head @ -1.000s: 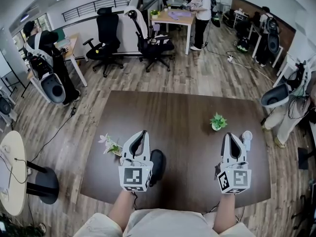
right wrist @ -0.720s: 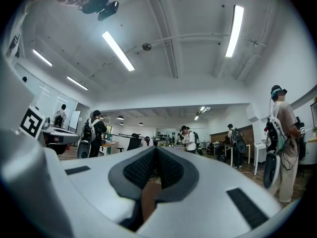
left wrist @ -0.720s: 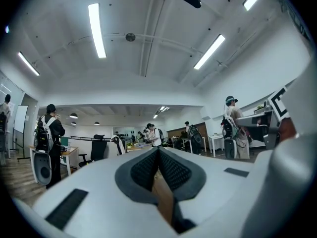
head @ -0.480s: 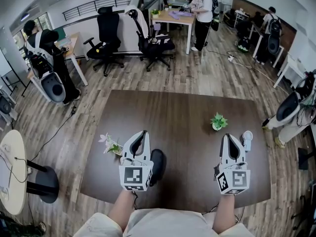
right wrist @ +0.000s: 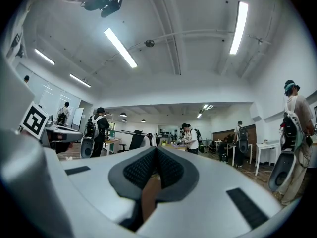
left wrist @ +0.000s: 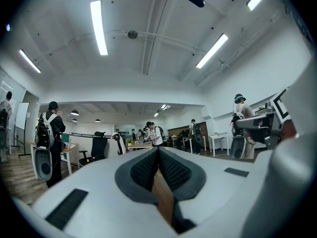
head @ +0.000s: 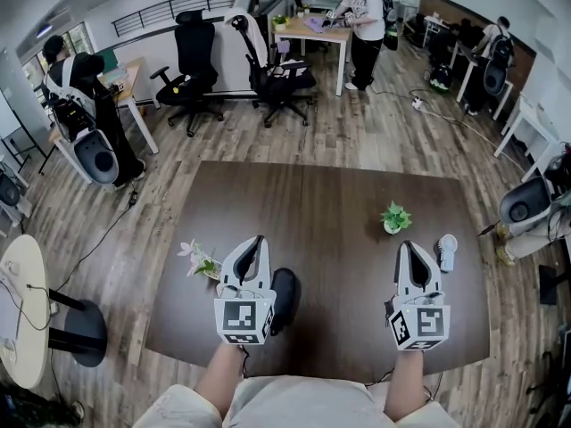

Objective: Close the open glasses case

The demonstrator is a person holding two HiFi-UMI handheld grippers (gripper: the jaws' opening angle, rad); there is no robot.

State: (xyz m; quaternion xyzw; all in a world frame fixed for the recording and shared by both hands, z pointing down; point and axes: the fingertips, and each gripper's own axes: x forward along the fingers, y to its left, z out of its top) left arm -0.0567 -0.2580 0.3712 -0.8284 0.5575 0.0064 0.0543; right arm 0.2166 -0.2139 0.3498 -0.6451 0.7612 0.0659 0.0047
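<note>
A black glasses case (head: 284, 298) lies on the dark brown table (head: 339, 212) near the front edge, partly hidden behind my left gripper; whether its lid stands open I cannot tell. In the head view my left gripper (head: 259, 240) hovers just left of the case, shut and empty. My right gripper (head: 409, 247) is well to the right, also shut with nothing in it. Both gripper views look level across the room, over the table, and the case is not in them. There the left gripper (left wrist: 158, 150) and the right gripper (right wrist: 156, 150) show their pads pressed together.
A small flower pot (head: 203, 264) stands left of my left gripper, and a green potted plant (head: 393, 220) beyond my right one. A white handheld object (head: 446, 251) lies to the right of my right gripper. Office chairs (head: 194, 69), desks and several people are beyond the table.
Both grippers have stayed almost where they were. A person with equipment at the right edge of the head view has moved further out of the picture.
</note>
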